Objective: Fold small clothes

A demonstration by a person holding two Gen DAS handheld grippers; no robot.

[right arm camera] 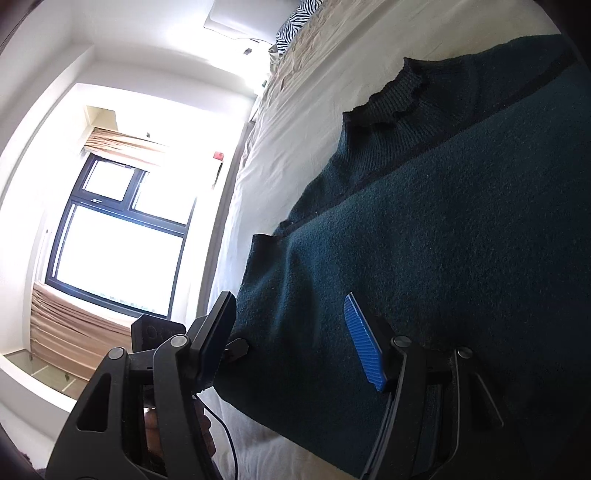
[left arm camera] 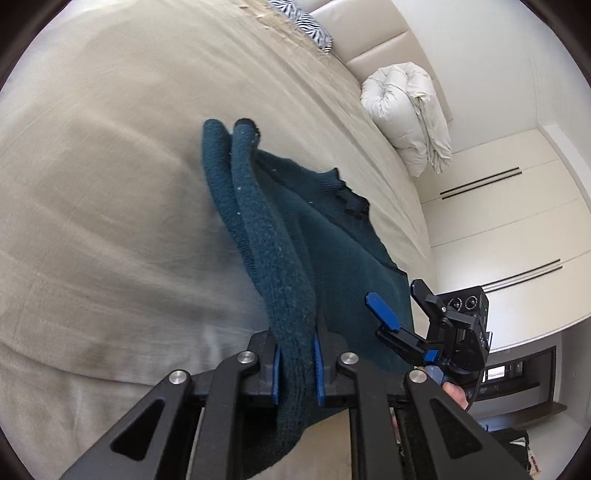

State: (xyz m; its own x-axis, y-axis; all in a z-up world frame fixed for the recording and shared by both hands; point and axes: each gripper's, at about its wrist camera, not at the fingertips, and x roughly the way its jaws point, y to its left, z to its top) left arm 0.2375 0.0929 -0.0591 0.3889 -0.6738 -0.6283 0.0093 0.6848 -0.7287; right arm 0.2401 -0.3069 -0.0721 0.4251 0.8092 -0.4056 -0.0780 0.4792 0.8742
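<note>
A dark teal knit sweater (left arm camera: 332, 236) lies on the beige bed sheet (left arm camera: 110, 184), its ribbed collar (left arm camera: 332, 181) pointing toward the headboard. My left gripper (left arm camera: 297, 365) is shut on a bunched sleeve of the sweater, which rises in a long fold from the blue pads (left arm camera: 318, 360). To the right, my right gripper (left arm camera: 402, 302) stands open over the sweater's lower edge. In the right wrist view the sweater (right arm camera: 443, 221) fills the right half. The right gripper (right arm camera: 291, 343) is open there, the sweater's corner lying between its fingers without either pad pressing on it.
A rolled white duvet (left arm camera: 406, 118) and a zebra-striped pillow (left arm camera: 306, 22) lie near the padded headboard. White wardrobe doors (left arm camera: 517, 221) stand beyond the bed's right edge. A bright window (right arm camera: 122, 240) with beige curtains is on the other side. A hand (right arm camera: 177, 435) holds the right gripper.
</note>
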